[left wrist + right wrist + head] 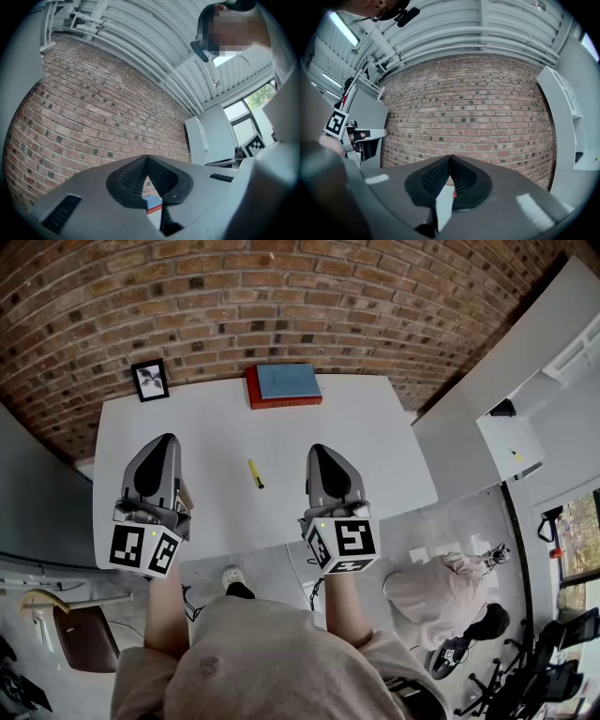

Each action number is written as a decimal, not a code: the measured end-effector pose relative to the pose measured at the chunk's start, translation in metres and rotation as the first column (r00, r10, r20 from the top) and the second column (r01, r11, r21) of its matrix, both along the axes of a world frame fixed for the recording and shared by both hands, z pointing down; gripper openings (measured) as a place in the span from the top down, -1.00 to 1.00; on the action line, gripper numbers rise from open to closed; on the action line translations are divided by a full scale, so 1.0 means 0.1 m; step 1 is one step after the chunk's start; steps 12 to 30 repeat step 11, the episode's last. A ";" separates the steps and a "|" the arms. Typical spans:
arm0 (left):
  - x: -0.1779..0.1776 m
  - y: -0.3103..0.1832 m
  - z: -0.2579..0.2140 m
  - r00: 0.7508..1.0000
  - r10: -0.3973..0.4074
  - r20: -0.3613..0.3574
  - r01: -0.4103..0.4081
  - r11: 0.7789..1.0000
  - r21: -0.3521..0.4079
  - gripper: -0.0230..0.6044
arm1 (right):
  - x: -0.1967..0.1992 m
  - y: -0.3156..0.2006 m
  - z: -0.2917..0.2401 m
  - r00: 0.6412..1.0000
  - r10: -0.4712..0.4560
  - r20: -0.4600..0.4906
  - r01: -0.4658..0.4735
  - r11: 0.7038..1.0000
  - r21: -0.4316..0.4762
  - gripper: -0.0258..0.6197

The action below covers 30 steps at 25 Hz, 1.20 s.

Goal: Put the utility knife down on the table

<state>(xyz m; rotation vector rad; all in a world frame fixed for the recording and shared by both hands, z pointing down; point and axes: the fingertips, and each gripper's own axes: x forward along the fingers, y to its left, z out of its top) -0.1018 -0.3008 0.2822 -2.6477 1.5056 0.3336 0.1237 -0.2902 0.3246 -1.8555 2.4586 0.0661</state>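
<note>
- A brick wall point(281, 296) backs the white desk point(366, 442).
- The yellow utility knife point(255, 473) lies flat on the desk, between both tools and touching neither.
- The left tool point(168, 440) and right tool point(319, 449) each have their jaws closed tip to tip, holding nothing.

Framed picture point(150, 381), red-and-blue book point(284, 385)

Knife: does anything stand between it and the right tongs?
Nothing visible does. The knife lies alone on bare table, left of the right tongs, which are shut and empty. The book sits farther back.
</note>
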 end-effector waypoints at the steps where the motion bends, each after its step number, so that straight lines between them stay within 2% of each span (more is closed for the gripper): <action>1: 0.01 0.00 0.00 1.000 0.000 0.000 0.000 1.000 0.000 0.91 | 0.00 0.00 0.00 1.000 -0.001 0.001 0.001 1.000 0.000 0.89; 30: 0.05 0.05 -0.03 1.000 -0.002 0.004 0.002 1.000 0.005 0.91 | 0.02 0.03 -0.05 1.000 -0.012 0.002 0.012 1.000 0.015 0.89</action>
